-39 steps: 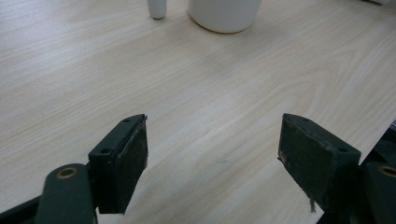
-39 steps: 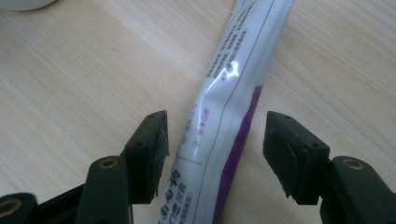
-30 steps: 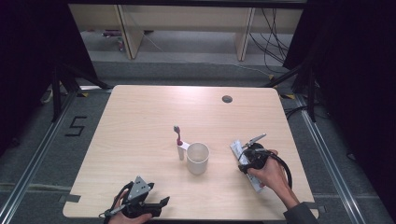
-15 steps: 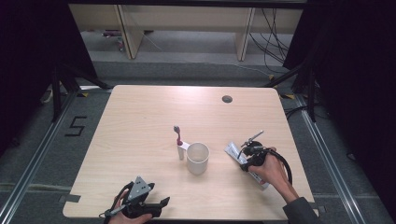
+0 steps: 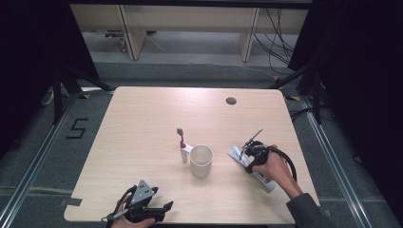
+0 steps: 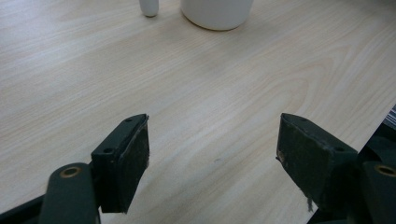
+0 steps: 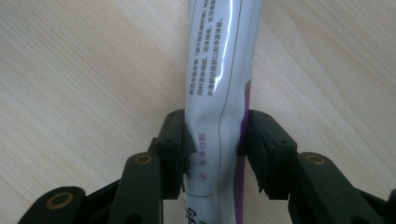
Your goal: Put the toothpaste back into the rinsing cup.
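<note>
Right hand-held gripper (image 7: 215,135) pinching soft white printed toothpaste tube (image 7: 222,70) mid-body; light, squashy, glossy — likely slips. Left hand-held gripper (image 6: 212,158) spread, empty.

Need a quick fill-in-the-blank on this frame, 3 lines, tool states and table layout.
1. The right tool is shut on the ____.
2. The left tool holds nothing; its jaws are ____.
3. The toothbrush stands just left of the white ____.

Missing words: toothpaste tube; open; cup
</note>
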`<state>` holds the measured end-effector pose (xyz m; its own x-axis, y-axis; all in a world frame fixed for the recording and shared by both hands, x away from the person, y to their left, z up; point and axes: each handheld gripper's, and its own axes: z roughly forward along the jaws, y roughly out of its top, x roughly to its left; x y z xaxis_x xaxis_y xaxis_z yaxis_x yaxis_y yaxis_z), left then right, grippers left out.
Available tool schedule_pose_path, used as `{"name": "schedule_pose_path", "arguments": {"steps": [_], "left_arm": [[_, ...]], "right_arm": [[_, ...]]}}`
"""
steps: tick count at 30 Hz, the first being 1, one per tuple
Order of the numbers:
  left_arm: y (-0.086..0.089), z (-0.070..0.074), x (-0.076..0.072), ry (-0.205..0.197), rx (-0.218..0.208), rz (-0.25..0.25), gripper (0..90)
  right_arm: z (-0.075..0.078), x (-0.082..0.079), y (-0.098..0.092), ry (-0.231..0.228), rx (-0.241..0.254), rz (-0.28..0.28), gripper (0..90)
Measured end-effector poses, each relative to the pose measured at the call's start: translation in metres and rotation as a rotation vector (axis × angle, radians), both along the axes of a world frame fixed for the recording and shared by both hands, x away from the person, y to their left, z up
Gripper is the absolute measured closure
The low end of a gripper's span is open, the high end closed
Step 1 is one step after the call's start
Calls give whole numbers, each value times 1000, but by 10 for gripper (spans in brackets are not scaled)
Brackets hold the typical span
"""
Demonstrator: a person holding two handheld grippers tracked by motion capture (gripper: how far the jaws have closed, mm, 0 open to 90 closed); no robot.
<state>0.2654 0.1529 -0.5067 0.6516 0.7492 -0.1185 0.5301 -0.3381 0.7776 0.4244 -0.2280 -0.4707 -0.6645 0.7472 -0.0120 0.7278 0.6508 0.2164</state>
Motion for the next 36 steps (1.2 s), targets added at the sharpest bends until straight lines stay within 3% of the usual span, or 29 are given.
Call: {"name": "schedule_pose_path", "arguments": {"steps": [5, 6, 7, 9, 11, 13, 14, 15, 19, 20, 22, 25, 27, 28, 30, 33, 34, 35, 36], "left_arm": [[0, 0, 0, 1, 0, -3, 253], [0, 0, 0, 1, 4, -2, 254], [0, 0, 0, 1, 11, -4, 254], [-1, -1, 0, 3, 10, -9, 255], [-1, -1, 0, 4, 1, -13, 254], [-1, -1, -1, 5, 5, -17, 256], [-3, -2, -1, 1, -13, -9, 256], [-1, -1, 0, 6, 6, -20, 257], [-2, -1, -1, 2, 6, -21, 257], [-2, -1, -1, 4, 6, -22, 258], [-1, -1, 0, 4, 6, -16, 258], [-3, -1, -1, 1, -9, -5, 259], [-2, -1, 0, 2, 7, -17, 259], [-2, -1, 0, 3, 8, -18, 259], [-2, -1, -1, 2, 13, -18, 259], [-2, -1, 0, 3, 13, -21, 259], [-2, -1, -1, 4, 13, -21, 259], [-2, -1, -1, 1, 13, -19, 260], [-2, -1, -1, 2, 21, -19, 260]], "right_arm": [[2, 3, 1, 13, -25, 18, 630], [3, 4, 1, 19, -28, 10, 657], [5, 5, 0, 7, -21, 26, 747], [7, 7, -1, 28, -10, 18, 748], [5, 9, -1, 39, -24, 49, 748], [6, 9, 1, 54, -38, 46, 748], [5, 9, 1, 56, -41, 50, 749], [5, 10, 2, 58, -48, 47, 749], [5, 13, 4, 91, -69, 49, 749], [4, 15, 3, 84, -73, 75, 749], [5, 15, 6, 114, -77, 50, 748], [5, 17, 6, 121, -84, 58, 748], [3, 20, 4, 132, -82, 93, 748], [4, 18, 6, 145, -87, 58, 748], [3, 20, 6, 148, -92, 87, 748], [3, 20, 11, 178, -112, 52, 746], [0, 21, 10, 172, -123, 69, 746], [-3, 25, 7, 139, -151, 136, 748], [-2, 23, 10, 160, -167, 104, 749]]}}
